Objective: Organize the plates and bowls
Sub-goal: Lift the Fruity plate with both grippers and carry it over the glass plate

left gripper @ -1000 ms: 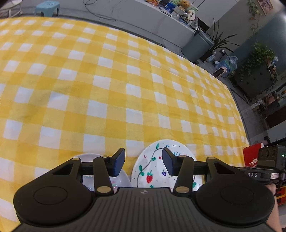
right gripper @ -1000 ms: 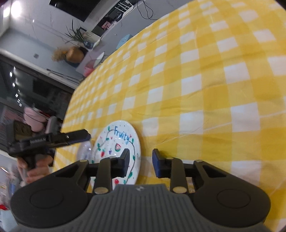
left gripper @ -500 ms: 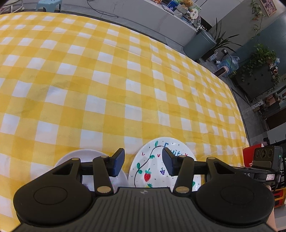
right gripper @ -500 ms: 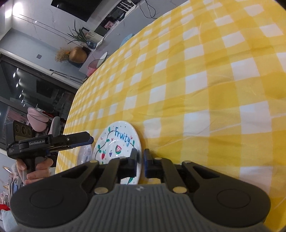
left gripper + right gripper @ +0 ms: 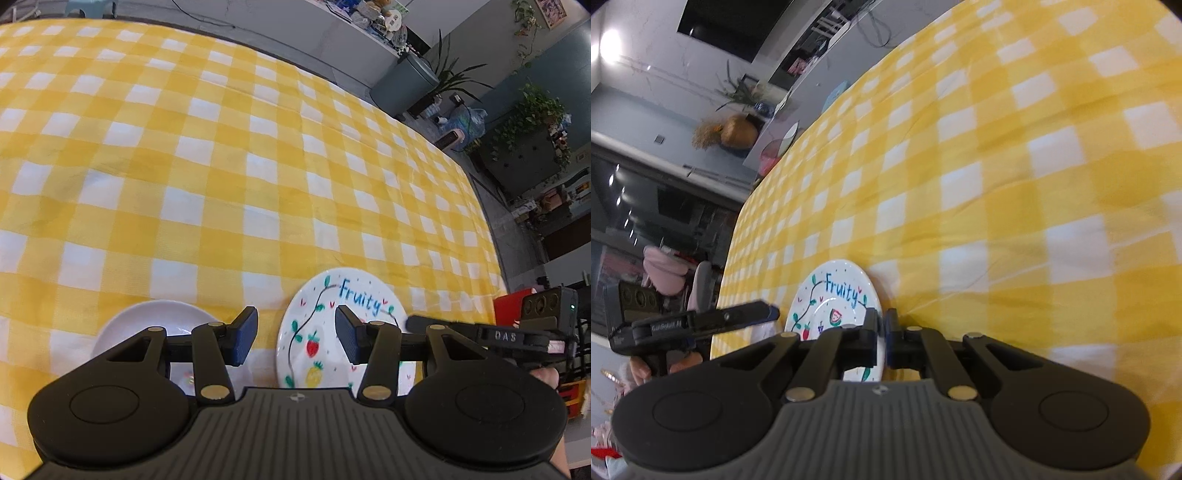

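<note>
A white plate (image 5: pixel 325 306) painted with fruit and the word "Fruity" lies on the yellow checked cloth, and it also shows in the right wrist view (image 5: pixel 831 295). My right gripper (image 5: pixel 883 325) is shut on the plate's right rim, pads on either side of the edge; from the left wrist view its fingers (image 5: pixel 412 322) reach the plate from the right. A white bowl (image 5: pixel 155 317) sits just left of the plate, partly hidden behind my left gripper. My left gripper (image 5: pixel 295 338) hangs open above the gap between bowl and plate, holding nothing, and its fingertips (image 5: pixel 768 312) show left of the plate.
The yellow and white checked tablecloth (image 5: pixel 221 166) stretches far ahead. Past the table's far edge stand a grey bin (image 5: pixel 402 81) and potted plants (image 5: pixel 535 110). A red box (image 5: pixel 506 306) sits off the right edge. A person's hand (image 5: pixel 679 365) holds the left gripper.
My right gripper's jaws closed from partly open onto the plate's rim. The left gripper kept its opening and stayed over the bowl and plate.
</note>
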`<state>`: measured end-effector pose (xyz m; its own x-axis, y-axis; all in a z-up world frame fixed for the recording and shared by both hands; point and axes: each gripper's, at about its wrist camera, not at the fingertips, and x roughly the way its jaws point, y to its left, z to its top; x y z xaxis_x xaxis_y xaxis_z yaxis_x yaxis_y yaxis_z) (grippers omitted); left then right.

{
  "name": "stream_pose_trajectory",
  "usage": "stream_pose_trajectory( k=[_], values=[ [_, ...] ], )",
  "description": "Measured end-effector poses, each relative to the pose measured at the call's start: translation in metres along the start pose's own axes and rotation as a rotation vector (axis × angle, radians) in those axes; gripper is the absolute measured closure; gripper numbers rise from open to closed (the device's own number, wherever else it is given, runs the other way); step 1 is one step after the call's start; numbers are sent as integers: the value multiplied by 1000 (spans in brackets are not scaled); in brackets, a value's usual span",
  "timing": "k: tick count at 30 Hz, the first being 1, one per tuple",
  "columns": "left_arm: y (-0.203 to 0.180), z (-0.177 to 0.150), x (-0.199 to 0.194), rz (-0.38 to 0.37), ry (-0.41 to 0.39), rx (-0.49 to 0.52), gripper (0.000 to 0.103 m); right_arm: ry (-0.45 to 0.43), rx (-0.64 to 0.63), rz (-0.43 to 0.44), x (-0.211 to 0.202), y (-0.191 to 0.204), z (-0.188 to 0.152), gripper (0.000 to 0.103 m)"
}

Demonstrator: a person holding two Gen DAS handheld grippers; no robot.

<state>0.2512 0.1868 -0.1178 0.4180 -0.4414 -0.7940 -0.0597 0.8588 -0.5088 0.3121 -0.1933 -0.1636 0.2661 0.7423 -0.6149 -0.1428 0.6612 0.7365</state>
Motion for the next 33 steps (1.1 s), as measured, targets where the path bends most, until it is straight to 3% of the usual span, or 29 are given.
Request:
stream_pose_trajectory(
  k=[5,9,12,18,20,22,26,33],
  values=[
    [-2,-1,6,-36,20,-4,47,-62,19,-63,-24,-15,8,103],
    [0,-3,15,-28,51,-7,47,-62,78,-15,-35,-31,6,102],
    [5,-4,14,-19,37,-13,47,-41,109,33,-34,-33,5,101],
    [17,-5,16,-101,37,-65,47,37,71,50,-18,-21,-3,98],
    [21,-7,18,-137,30,-88,55,43,67,46,-14,-21,-7,97],
    [25,-7,20,-168,41,-122,55,49,77,55,-13,-23,-6,97],
    [26,-7,21,-173,42,-132,61,65,90,92,-13,-24,-5,82],
    [43,-8,24,-218,50,-248,65,76,62,105,-3,-14,-9,82]
  ],
)
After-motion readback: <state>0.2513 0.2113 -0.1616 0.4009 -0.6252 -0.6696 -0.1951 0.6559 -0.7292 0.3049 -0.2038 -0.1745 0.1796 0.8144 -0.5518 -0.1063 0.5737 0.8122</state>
